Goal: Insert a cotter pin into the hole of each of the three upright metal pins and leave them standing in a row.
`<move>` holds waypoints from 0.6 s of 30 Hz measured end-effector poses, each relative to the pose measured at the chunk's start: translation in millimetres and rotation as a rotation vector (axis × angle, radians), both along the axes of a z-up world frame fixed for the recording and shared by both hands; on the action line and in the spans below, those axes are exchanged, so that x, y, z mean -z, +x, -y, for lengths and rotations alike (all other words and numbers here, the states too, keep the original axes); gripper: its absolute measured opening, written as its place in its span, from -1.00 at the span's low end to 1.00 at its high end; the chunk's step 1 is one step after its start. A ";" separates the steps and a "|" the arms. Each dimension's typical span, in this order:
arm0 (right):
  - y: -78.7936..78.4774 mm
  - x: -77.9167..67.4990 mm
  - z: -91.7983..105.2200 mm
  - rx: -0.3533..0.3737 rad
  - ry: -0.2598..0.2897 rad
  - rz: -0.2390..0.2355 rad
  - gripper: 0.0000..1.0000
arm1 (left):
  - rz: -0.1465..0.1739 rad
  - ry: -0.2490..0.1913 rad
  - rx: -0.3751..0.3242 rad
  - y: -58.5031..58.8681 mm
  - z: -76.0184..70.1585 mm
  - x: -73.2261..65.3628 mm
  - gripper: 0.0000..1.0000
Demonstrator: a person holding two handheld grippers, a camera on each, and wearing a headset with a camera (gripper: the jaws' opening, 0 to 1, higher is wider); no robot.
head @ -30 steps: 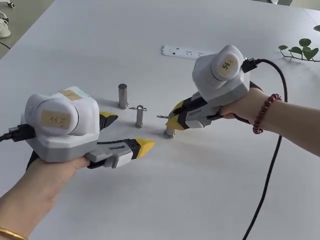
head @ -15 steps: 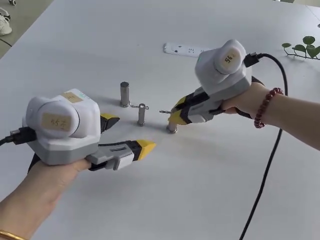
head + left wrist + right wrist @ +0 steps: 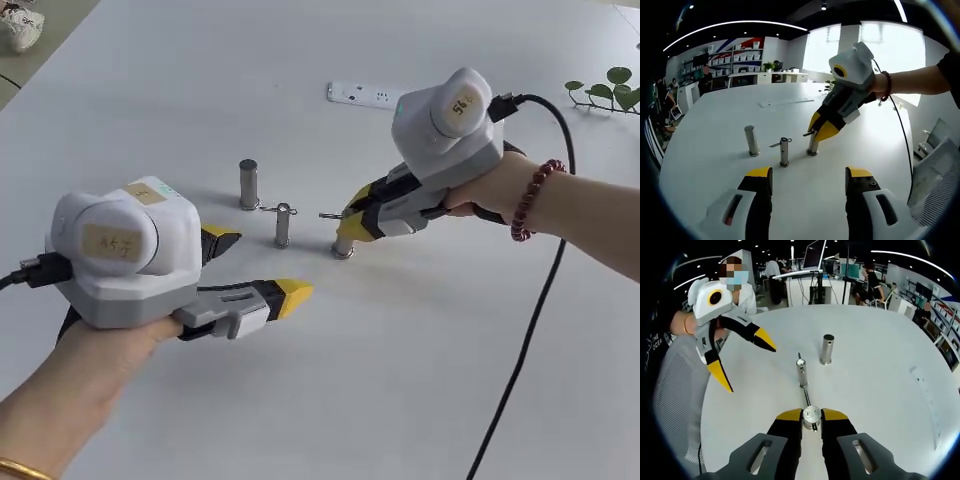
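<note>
The right claw (image 3: pixel 352 225) pinches a cotter pin (image 3: pixel 328 215) level with the end pin (image 3: pixel 342 248), probably to thread its hole. The left claw (image 3: pixel 268 263) hangs spread, idle. The row stands mid-worktop (image 3: pixel 400 380), nearer the far edge. The middle pin (image 3: pixel 282 226) is fitted and the far pin (image 3: pixel 248 185) is bare.

A broad white matte surface (image 3: pixel 330 400) spreads across the head view. A white oblong power strip (image 3: pixel 362 96) lies flat toward its far side, and a sprig of green round-leaved plant (image 3: pixel 602 88) sits at the far right edge. Past the far-left edge shows grey-green floor (image 3: pixel 30 75). The left gripper view gives an open office — tall bright windows (image 3: pixel 885 40), white wall shelves (image 3: pixel 742 55) stacked with boxes, a long white counter (image 3: pixel 765 76) below them, and a curved white light strip (image 3: pixel 735 23) on a dark ceiling. A grey mesh chair back (image 3: pixel 935 167) stands beside the surface. In the right gripper view, desks with dark monitors (image 3: pixel 815 255) line the far side — people sit there.
</note>
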State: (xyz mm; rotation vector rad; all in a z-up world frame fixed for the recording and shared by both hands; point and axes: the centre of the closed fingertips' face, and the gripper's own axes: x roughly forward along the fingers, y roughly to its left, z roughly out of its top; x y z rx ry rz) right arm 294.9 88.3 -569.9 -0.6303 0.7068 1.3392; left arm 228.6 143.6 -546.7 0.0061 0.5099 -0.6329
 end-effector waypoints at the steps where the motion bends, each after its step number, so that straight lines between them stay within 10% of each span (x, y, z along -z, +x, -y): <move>1: 0.1 -0.1 -0.1 -0.002 -0.001 0.001 -0.83 | 0.000 -0.001 0.000 -0.3 0.2 -0.2 0.16; 18: 5.9 -15.1 -4.9 0.138 0.079 -0.041 -0.53 | 0.032 0.021 -0.018 0.6 -8.1 -11.5 0.23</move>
